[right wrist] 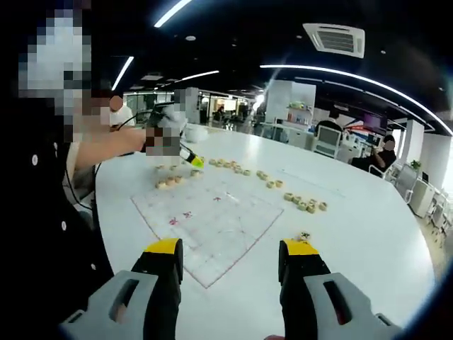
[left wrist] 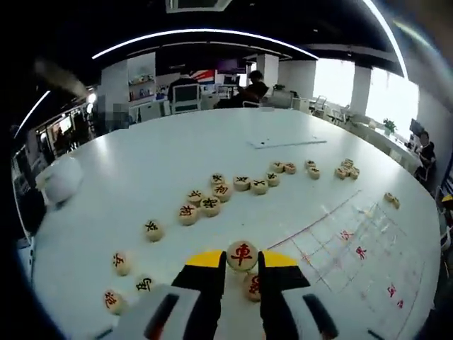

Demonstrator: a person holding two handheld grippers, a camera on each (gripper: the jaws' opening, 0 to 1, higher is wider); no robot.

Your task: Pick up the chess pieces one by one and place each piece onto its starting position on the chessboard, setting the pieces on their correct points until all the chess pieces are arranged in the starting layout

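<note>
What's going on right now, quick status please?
Left tool shut on a red-marked chess piece. Right tool open, empty, above the chessboard. Other pieces scattered on the table.

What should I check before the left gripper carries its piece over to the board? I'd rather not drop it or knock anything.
1. Piece held: red-character piece sits between the jaws of the left gripper: ok.
2. Piece upright, face readable: ok.
3. Another piece lies right beneath the jaws, could be nudged: not ok.
4. Chessboard free of pieces: ok.
5. Right gripper open, empty, hovering over the board's near corner: ok.
6. Exact target point: cannot tell.
</note>
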